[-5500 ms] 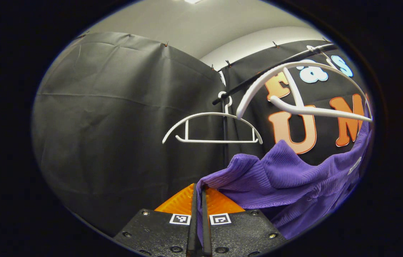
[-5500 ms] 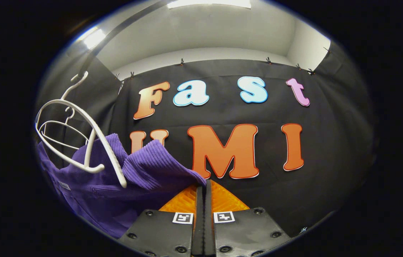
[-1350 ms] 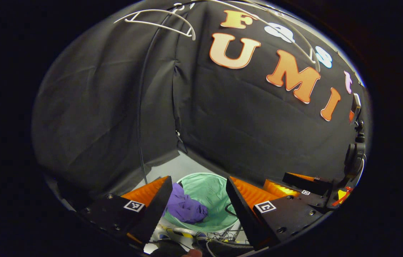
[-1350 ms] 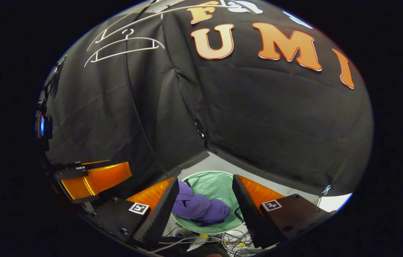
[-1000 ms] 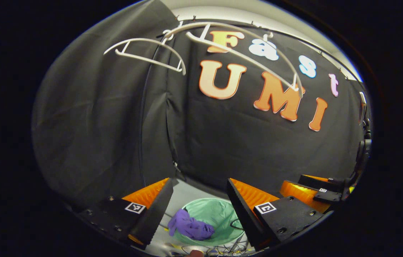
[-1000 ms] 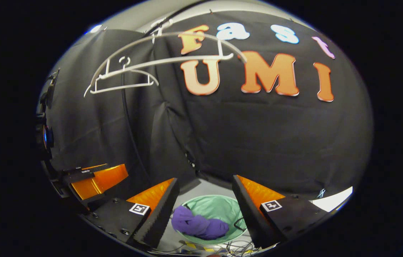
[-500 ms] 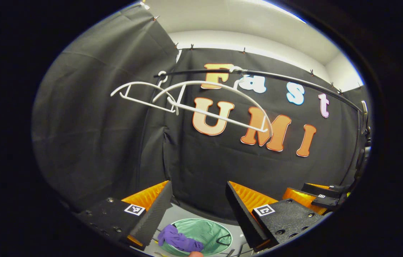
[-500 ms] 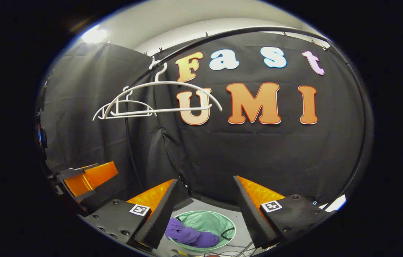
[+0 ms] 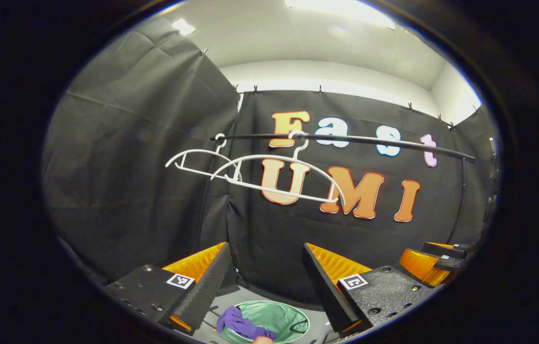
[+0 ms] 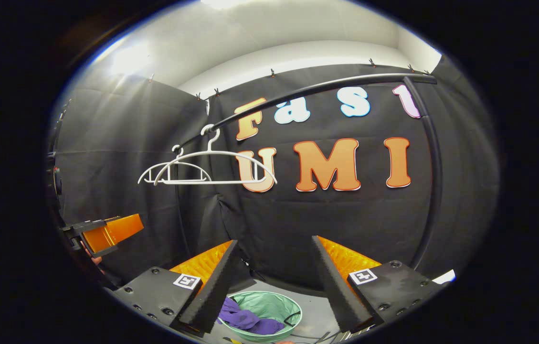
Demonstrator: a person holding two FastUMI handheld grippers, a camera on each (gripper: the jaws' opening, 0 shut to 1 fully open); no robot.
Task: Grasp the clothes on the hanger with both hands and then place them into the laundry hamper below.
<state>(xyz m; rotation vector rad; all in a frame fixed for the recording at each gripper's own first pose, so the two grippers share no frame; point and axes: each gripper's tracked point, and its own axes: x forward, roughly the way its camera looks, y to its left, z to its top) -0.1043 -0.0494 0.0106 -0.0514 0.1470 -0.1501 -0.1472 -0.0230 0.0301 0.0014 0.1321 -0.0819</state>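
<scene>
Right gripper view: your right gripper (image 10: pixel 269 282) gapes empty at lower centre, as does your left gripper (image 9: pixel 264 282); purple clothes (image 10: pixel 248 319) fill the green hamper (image 10: pixel 276 306) on grey floor (image 10: pixel 314 313).

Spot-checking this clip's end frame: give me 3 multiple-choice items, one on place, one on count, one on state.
1. Where is the purple garment?
A. On a hanger
B. In the green hamper
C. Between the right gripper's jaws

2. How many white hangers hang on the black rail?
A. One
B. Two
C. Three

3. How do the jaws of the left gripper and right gripper stand?
A. Both open
B. Both shut
C. Only the left open

Key: 1 B, the garment lies bunched inside the hamper's rim; 2 B, two bare hangers hook over the rail side by side; 3 A, each view shows a wide gap between its own fingers, with nothing held.
</scene>
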